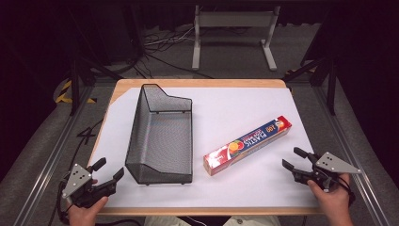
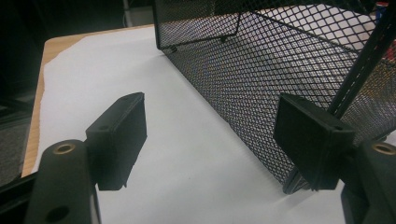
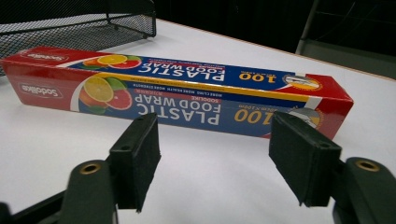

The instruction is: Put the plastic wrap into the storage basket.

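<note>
A long box of plastic food wrap (image 1: 248,145) lies flat on the white sheet (image 1: 235,108) that covers the wooden table (image 1: 197,83), set on a slant with its red end cap nearest the person and its far end reaching toward the table's right edge. Left of it, well apart, stands a black wire-mesh basket (image 1: 162,134), its long side running away from the person and its far wall taller than the near one. The right gripper (image 1: 294,157) is held low near the table's right front corner, just beside the box but not touching it; in the right gripper view its jaws stand parted with nothing between them, and the box lies crosswise beyond the pads, printed side up. The left gripper (image 1: 109,169) sits at the left front corner, close to the basket's near left corner. Its jaws are also spread with only bare sheet between them. In the left gripper view one pad looks very near the mesh, though contact is hard to judge from that angle.
</note>
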Tool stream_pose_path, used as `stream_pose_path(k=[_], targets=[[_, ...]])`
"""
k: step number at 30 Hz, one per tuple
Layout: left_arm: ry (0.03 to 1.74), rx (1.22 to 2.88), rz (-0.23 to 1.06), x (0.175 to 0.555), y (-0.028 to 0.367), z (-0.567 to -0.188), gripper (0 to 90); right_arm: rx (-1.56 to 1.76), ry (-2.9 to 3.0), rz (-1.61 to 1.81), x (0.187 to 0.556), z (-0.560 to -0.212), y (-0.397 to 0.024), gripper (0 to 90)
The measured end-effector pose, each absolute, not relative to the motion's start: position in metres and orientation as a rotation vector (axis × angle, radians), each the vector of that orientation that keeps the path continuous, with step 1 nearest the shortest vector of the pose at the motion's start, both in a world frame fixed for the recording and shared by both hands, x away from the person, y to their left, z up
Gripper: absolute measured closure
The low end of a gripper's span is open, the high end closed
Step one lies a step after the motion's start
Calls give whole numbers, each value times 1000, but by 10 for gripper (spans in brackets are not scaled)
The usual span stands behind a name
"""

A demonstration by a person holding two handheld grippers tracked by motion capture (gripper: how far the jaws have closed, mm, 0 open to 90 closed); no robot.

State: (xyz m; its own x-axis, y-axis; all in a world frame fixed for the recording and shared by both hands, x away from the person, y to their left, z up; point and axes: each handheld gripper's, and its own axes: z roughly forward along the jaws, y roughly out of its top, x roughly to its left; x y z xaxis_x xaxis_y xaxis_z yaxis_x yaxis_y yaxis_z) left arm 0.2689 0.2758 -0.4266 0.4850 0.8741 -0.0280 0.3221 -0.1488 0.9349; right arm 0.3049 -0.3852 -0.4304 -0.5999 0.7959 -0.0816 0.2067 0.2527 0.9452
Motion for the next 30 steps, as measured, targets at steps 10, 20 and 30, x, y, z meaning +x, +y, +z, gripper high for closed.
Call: stream_pose_path(k=[10,20,30], targets=[[1031,1704,676,269,275,-426,264,891,1970,1355,303,-427,-383,376],[1034,1707,677,269,275,-427,264,782,2049,1425,301,-416,-347,438],[1033,1707,679,269,275,-427,264,679,2215,1484,301,-412,-306,702]])
